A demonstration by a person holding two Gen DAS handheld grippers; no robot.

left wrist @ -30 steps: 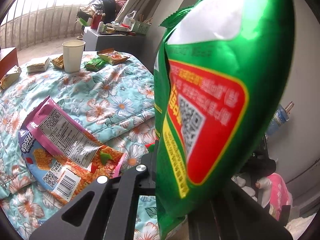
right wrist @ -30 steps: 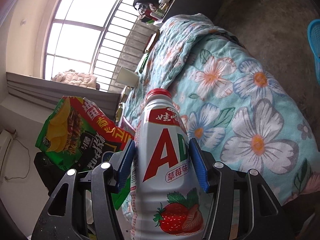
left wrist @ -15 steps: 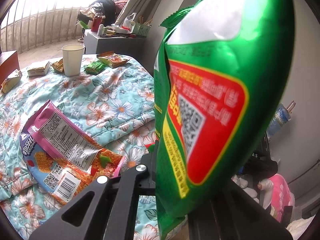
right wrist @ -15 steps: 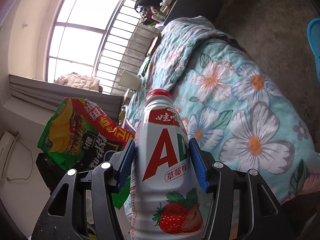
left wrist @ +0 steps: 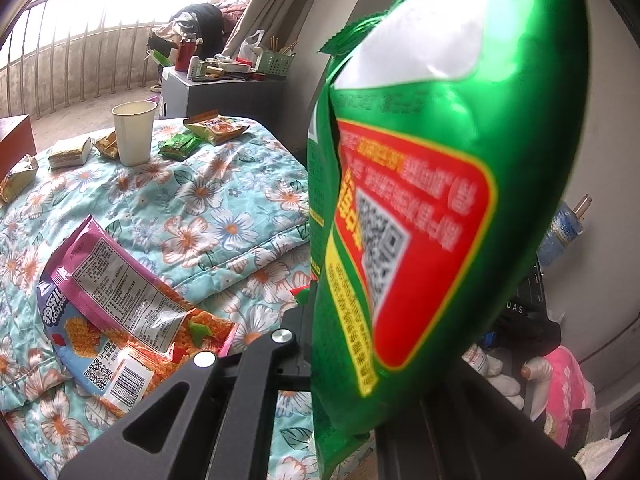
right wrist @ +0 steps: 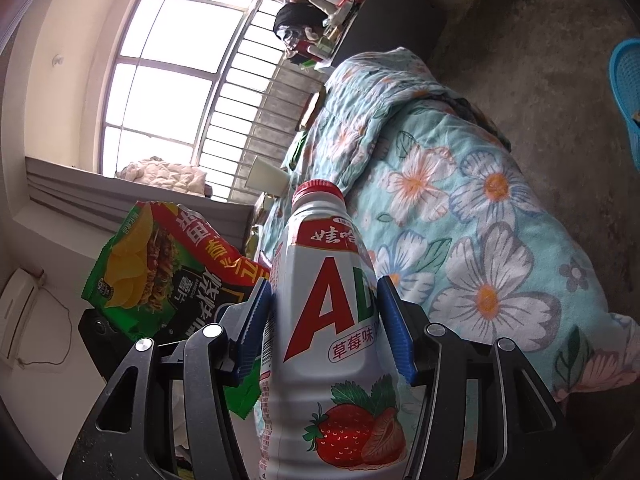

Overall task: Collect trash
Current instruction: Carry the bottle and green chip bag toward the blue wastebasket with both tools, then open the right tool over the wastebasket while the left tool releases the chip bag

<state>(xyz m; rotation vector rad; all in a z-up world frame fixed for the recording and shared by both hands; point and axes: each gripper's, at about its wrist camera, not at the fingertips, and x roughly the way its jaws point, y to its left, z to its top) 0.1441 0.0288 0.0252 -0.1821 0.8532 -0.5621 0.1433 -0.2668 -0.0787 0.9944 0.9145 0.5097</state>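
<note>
My left gripper (left wrist: 340,364) is shut on a green chip bag (left wrist: 420,200), held upright above the edge of a floral quilt (left wrist: 192,200). The bag fills the right half of the left wrist view and also shows in the right wrist view (right wrist: 160,272). My right gripper (right wrist: 326,320) is shut on a white strawberry drink bottle (right wrist: 332,340) with a red cap. On the quilt lie a pink and blue snack bag (left wrist: 116,308), a paper cup (left wrist: 134,132) and several small wrappers (left wrist: 180,146).
A grey cabinet (left wrist: 224,92) with clutter stands beyond the quilt. A blue basket (right wrist: 626,92) sits on the floor at the right edge of the right wrist view. Pink items (left wrist: 568,392) lie low at the right.
Both grippers have drifted slightly back from the quilt with their loads; the cup and wrappers sit a little farther off. Both grips are unchanged.
</note>
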